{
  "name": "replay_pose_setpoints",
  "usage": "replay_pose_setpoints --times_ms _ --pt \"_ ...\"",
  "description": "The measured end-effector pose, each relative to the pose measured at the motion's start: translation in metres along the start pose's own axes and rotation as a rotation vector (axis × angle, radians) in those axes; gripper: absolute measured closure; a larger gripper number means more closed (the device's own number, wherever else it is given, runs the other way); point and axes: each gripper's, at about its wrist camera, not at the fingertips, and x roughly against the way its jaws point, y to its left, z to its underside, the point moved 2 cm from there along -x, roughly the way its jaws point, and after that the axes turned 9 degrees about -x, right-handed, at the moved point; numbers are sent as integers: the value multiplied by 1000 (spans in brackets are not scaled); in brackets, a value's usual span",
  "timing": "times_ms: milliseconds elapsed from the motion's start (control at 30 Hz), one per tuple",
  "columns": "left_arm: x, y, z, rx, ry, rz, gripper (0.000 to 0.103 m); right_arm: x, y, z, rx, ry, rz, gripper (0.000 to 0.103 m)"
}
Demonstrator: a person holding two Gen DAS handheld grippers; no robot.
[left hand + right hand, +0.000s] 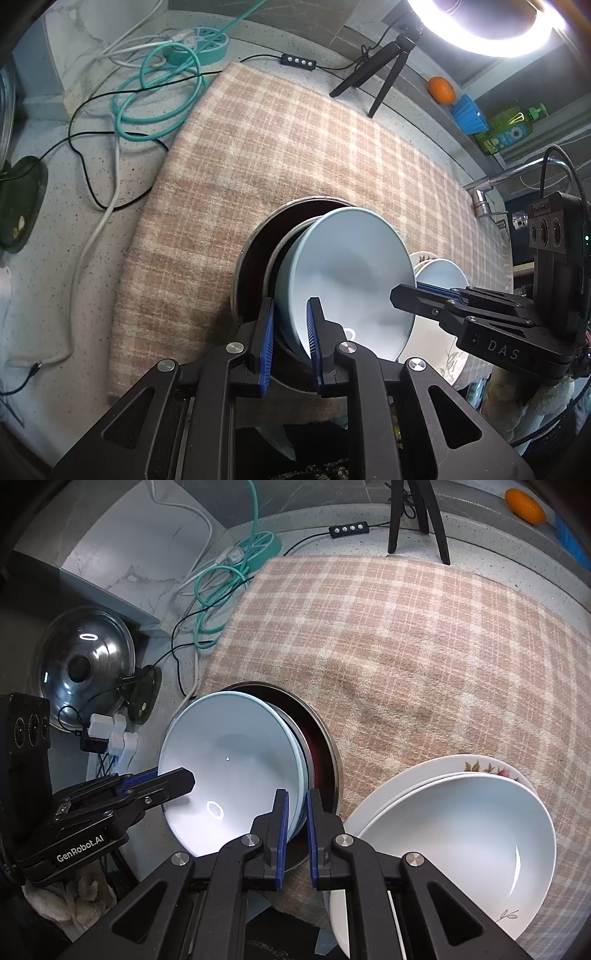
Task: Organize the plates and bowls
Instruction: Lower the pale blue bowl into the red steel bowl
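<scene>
Over checkered cloth [295, 147], both grippers angle steeply down, fingers clamping pale-blue bowl [351, 273] rim.

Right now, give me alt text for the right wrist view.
Both grippers, right and left, clamp opposite rims of a pale blue bowl over a metal dish on a plaid cloth. White plates sit stacked at right.

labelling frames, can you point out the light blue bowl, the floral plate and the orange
light blue bowl [229, 760], right wrist view, inner surface
floral plate [487, 767], right wrist view, patterned far rim
orange [440, 89], left wrist view, middle of the fruit
</scene>
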Motion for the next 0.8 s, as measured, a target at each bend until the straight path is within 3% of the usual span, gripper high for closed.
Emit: replay_pose_setpoints --times_ms 567,800 --pt "-2 2 0 3 9 13 88 -4 5 0 62 -15 34 91" --pt "9 3 2 2 -23 1 88 6 4 2 77 -43 45 91"
